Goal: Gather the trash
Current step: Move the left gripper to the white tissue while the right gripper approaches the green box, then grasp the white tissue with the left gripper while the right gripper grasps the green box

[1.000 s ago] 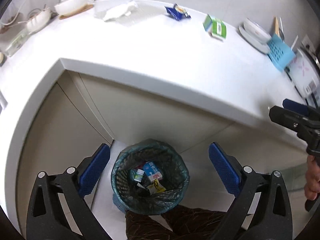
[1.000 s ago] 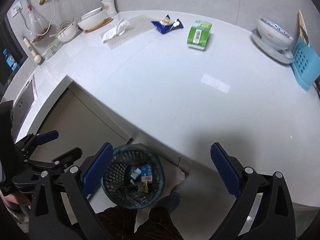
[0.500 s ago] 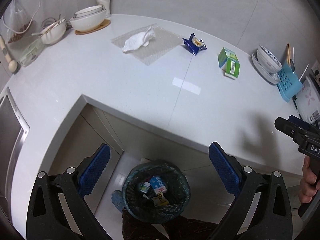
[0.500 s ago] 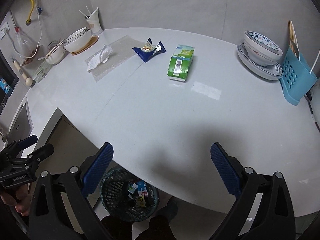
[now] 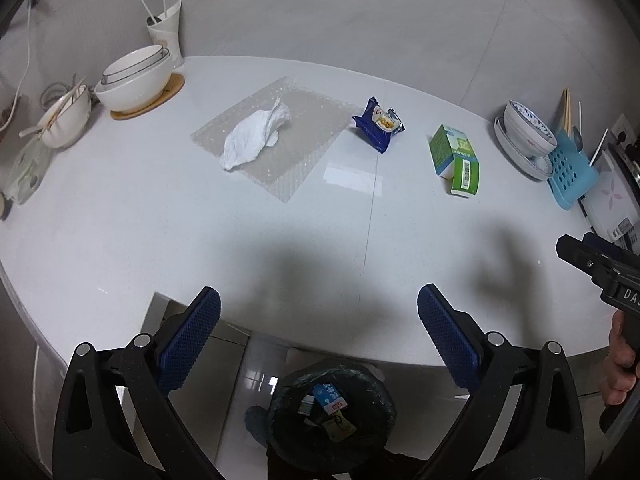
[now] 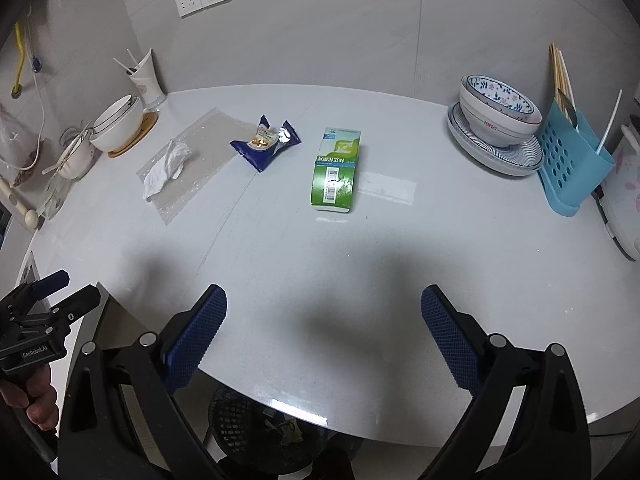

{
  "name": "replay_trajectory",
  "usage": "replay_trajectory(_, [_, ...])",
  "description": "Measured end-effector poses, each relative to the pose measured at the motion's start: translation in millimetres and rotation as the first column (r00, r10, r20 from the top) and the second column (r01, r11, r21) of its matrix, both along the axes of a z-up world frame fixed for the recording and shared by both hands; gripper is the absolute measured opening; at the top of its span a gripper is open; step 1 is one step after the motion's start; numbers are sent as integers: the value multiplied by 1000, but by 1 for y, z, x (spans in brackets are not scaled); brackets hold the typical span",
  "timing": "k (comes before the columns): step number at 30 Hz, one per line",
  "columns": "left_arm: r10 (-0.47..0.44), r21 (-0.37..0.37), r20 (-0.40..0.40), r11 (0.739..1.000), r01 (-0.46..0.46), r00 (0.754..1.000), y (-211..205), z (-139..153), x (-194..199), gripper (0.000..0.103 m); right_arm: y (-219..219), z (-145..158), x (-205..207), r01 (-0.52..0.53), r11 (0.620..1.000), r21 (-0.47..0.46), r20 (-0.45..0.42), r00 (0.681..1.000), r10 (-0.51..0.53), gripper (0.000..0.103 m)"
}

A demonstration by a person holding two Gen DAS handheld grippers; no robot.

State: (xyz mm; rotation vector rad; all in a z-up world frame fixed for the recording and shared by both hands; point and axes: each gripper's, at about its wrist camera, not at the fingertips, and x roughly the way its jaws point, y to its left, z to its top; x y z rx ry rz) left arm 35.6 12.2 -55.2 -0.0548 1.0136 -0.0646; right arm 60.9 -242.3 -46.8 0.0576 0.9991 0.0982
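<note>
Left wrist view: the left gripper (image 5: 319, 320) has its blue-padded jaws spread wide with nothing between them, above the near edge of the white counter (image 5: 160, 220). At 6 o'clock, below the edge, stands the trash bin (image 5: 332, 404) on the floor, with small cartons and wrappers inside. On the counter, a crumpled white tissue (image 5: 256, 136) lies at 11 o'clock on a sheet of bubble wrap (image 5: 304, 148); the blue snack wrapper (image 5: 378, 124) sits at 12 o'clock and the green carton (image 5: 456, 158) at 1 o'clock — well apart from each other.

Right wrist view: the right gripper (image 6: 323, 320) is likewise wide open and empty, over the counter's near edge. The green carton (image 6: 336, 168) lies on its side at 12 o'clock, the blue snack wrapper (image 6: 266, 146) just left of it, the tissue (image 6: 168, 166) at 10 o'clock. The bin (image 6: 256, 424) shows partly under the edge at 6 o'clock. The left gripper (image 6: 60, 292) appears at 9 o'clock — open, held by a hand (image 6: 32, 398).
</note>
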Motion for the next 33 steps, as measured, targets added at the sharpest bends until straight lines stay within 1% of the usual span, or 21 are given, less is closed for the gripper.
replay_trajectory(5, [-32,2,-3,999,32,999,3,4,33,97,2,2,26,38,999,-14,-5,999,-38,94])
replay_trajectory(10, [-50,7,-14,999,50,999,7,2,65,96,3,0,53,63,998,-26,-18,998,-63,94])
replay_trajectory(19, [-54,3,-33,999,54,998,18,-7,124,96,4,-5,107,89,995,-52,-40,995,-91,94])
replay_trajectory(24, [-38,2,-52,999,38,998,31,-21,155,93,5,-19,132,103,993,-63,-67,992,-107,94])
replay_trajectory(29, [-11,14,-79,1000,13,997,46,-41,186,89,4,-41,160,110,991,-74,-116,986,-118,94])
replay_trajectory(33, [10,22,-104,1000,-7,995,56,-57,208,82,4,-53,178,123,989,-83,-139,981,-134,94])
